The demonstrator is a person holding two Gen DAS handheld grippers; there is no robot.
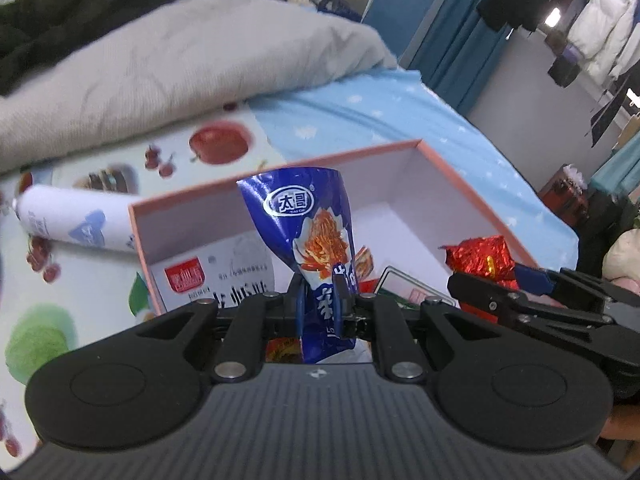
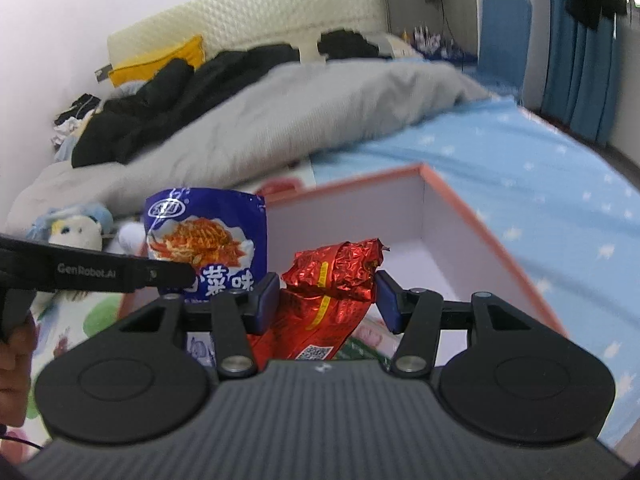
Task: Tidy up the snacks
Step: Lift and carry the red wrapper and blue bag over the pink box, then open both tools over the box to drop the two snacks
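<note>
A pink-rimmed box with a white inside (image 1: 472, 204) (image 2: 492, 236) sits on the bed. My left gripper (image 1: 319, 300) is shut on a blue noodle snack packet (image 1: 310, 240) and holds it upright over the box's near left part; the packet also shows in the right wrist view (image 2: 208, 232). My right gripper (image 2: 327, 300) has its pads on both sides of a crinkled red foil packet (image 2: 332, 280), which also shows in the left wrist view (image 1: 480, 258), over the box's near right part. A white snack packet with a red label (image 1: 216, 272) lies inside the box.
A white tube-shaped package (image 1: 72, 220) lies left of the box on a fruit-print mat (image 1: 100, 288). A grey quilt (image 2: 280, 120) and black clothes (image 2: 160, 100) lie beyond. A blue starred sheet (image 2: 540, 184) lies to the right. A plush toy (image 2: 76, 232) is at left.
</note>
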